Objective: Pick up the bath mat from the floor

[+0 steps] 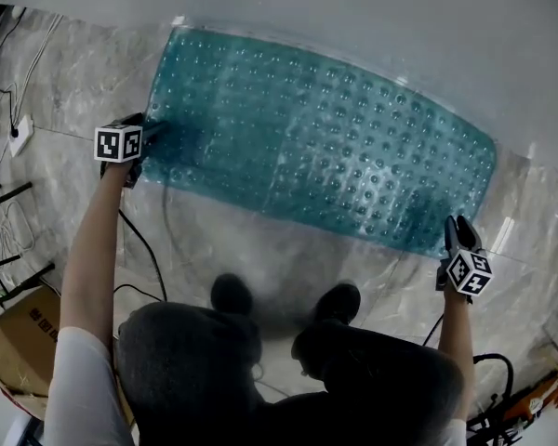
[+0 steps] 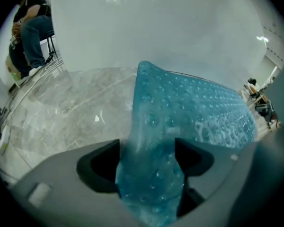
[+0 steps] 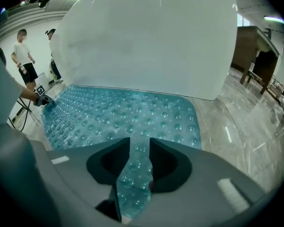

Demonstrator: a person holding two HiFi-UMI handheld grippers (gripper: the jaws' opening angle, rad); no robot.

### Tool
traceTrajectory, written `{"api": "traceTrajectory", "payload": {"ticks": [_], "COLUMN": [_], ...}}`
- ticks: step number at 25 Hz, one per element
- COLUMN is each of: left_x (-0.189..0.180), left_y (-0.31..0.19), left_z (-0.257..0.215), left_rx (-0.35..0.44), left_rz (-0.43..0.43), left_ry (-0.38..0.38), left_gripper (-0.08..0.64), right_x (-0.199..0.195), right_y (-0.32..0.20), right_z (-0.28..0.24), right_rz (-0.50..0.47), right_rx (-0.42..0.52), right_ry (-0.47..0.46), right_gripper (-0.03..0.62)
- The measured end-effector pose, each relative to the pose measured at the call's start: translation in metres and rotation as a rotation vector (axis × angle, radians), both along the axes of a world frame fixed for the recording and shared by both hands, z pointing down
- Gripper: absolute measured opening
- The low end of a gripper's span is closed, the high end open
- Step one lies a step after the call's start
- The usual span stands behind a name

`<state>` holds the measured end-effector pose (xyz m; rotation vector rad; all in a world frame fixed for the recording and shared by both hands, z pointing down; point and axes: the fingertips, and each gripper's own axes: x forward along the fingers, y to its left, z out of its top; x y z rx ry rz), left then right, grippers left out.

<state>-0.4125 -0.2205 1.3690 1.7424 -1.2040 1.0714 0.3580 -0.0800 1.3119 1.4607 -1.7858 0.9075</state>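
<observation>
Head view, mat: the bath mat is seen lying flat on the marble floor, close against the wall and just ahead of the person's shoes.
Head view, long axis: it is laid left to right, from one claw across to the other.
Head view, claws: the left claw is set at the near left corner and the right claw at the near right corner, so neither hand is favoured.
Left gripper view, claw: the jaws are spread wide. A corner of the bath mat is seen between them, but no firm pinch can be made out.
Left gripper view, direction: the rest of the mat is spread ahead and to the right.
Right gripper view, claw: the jaws are held narrow, and a fold of the bath mat is pinched between them.
Right gripper view, direction: the mat is stretched ahead and leftward, and the left claw is spotted at its far end.
Next move, judged: a lift by both ends together is called for, and the left claw would have to be closed first.
</observation>
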Motion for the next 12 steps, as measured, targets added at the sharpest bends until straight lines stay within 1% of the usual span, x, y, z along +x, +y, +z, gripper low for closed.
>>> {"api": "traceTrajectory", "payload": {"ticks": [1,2,5,8,10,12], "left_x": [0.003,0.008,0.023,0.036,0.043,0.051], "left_y": [0.001,0.003,0.008,0.012,0.014,0.015], "left_z": [0.0,0.001,-0.001,-0.008,-0.016,-0.021], "left_rx": [-0.001,-0.001,0.02,0.053,0.078,0.103], "left_rz": [0.007,0.016,0.065,0.099,0.116,0.142], "left_ry": [0.001,0.004,-0.004,-0.022,-0.034,-0.051], "left_gripper": [0.352,0.315,0.171,0.061,0.031,0.023], "right_x": [0.005,0.01,0.021,0.032,0.046,0.066], "right_y": [0.0,0.0,-0.003,-0.006,-0.008,-0.008], "right_z": [0.004,0.007,0.021,0.03,0.034,0.038], "right_rz": [0.012,0.021,0.035,0.02,0.014,0.023], "right_rx": [0.002,0.003,0.003,-0.007,-0.018,-0.036], "right_ry": [0.003,0.006,0.016,0.04,0.065,0.089], "right_gripper": [0.137,0.14,0.159,0.18,0.2,0.234]}}
